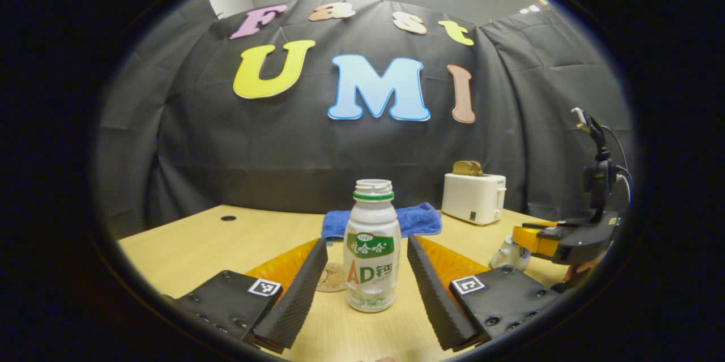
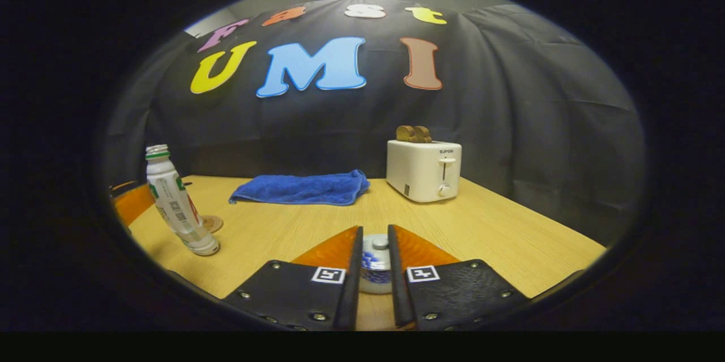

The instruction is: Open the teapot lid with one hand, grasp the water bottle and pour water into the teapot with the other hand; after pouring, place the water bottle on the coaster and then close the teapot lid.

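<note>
A white water bottle (image 1: 371, 248) with a green label and no cap stands upright on the table, between the fingers of my left gripper (image 1: 367, 240), which is open and clear of it on both sides. Just behind the bottle lies the round coaster (image 1: 331, 278). In the right gripper view the bottle (image 2: 178, 203) and the coaster (image 2: 212, 223) are far left. My right gripper (image 2: 374, 229) is closed in on the lid of the small white-and-blue teapot (image 2: 376, 263), one finger against each side. From the left gripper view, that gripper (image 1: 518, 236) reaches over the teapot (image 1: 510, 252).
A white toaster (image 2: 423, 170) holding toast stands at the back right of the wooden table (image 2: 510, 231). A folded blue towel (image 2: 303, 188) lies at the back middle. The black cloth wall closes off the table's far side.
</note>
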Demonstrator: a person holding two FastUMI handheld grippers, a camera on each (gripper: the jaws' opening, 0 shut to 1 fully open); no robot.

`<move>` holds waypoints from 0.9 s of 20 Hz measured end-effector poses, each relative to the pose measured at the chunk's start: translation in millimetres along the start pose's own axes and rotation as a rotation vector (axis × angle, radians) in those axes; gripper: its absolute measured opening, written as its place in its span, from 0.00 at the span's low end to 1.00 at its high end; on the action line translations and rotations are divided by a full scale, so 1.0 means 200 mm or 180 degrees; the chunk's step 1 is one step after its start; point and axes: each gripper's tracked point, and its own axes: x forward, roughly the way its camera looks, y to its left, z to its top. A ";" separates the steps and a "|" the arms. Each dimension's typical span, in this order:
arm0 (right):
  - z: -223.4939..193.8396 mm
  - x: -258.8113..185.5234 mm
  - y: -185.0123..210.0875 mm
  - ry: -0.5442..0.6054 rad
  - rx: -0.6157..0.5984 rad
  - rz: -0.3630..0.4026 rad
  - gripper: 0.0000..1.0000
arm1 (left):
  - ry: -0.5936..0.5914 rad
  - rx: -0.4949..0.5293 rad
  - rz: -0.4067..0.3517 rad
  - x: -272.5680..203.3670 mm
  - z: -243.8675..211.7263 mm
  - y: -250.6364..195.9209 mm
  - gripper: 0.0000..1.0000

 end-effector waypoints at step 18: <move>0.22 -0.15 0.11 -0.0466 -0.0266 0.0223 0.02 | 0.0000 0.0055 -0.0032 0.03 -0.05 -0.03 0.99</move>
